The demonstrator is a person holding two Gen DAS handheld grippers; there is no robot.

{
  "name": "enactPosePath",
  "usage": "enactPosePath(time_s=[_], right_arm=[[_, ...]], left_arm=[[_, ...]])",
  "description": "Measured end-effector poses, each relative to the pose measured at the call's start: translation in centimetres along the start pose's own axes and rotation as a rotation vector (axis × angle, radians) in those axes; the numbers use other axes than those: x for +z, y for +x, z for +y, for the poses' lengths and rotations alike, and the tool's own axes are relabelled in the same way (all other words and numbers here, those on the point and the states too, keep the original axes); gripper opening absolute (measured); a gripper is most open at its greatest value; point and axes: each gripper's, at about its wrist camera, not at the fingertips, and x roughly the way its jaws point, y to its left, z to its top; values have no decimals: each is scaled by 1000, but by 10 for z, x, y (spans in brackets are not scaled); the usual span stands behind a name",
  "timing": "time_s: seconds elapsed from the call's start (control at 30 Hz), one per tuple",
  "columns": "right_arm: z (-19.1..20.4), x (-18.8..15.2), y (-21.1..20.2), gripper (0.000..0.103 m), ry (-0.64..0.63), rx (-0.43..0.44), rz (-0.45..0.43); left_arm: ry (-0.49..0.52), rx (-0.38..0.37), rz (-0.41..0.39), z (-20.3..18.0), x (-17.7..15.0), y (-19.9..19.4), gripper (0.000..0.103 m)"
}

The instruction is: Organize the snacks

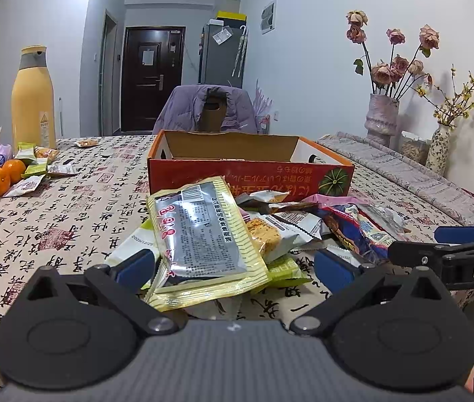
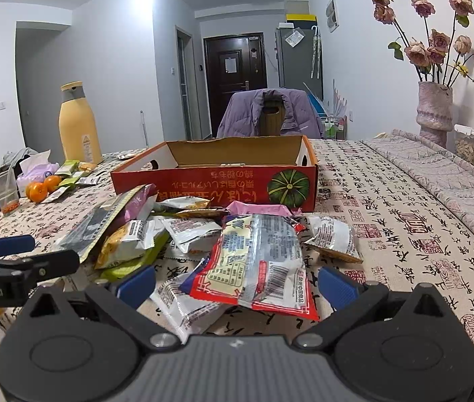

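Left hand-held gripper (image 1: 233, 264) spread around yellow-edged silver packet (image 1: 203, 234), low centre; right hand-held gripper (image 2: 237, 283) spread over red-bordered packet (image 2: 257, 261). Pick stage. Next: close, lift into red cardboard box (image 1: 250, 174) behind pile.

A heap of snack packets (image 1: 270, 234) is lying on the patterned tablecloth, just in front of an open red cardboard box (image 1: 250, 177) that is sitting upright with a green pumpkin printed on its near right corner. A silver and yellow packet (image 1: 203, 234) is leaning on the heap's left side. A red-edged silver packet (image 2: 257, 261) is resting flat at the near right. A few small packets (image 1: 36, 167) are lying far left.
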Motion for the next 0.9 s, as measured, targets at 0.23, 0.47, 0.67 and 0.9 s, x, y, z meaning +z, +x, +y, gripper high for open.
enactPosePath(time_s=[0.23,0.47,0.67,0.9], right_arm=[[2,0,0,103,-3,1,2],[2,1,1,103,-4,0,2],[2,0,1,103,-4,0,3],[2,0,1,103,-4,0,3]], left_arm=[[0,-5,0,0,0,-1,103],[-1,-4,0,0,0,-1,103],[-2,-5,2,0,0,-1,103],[-2,-5,1,0,0,-1,103]])
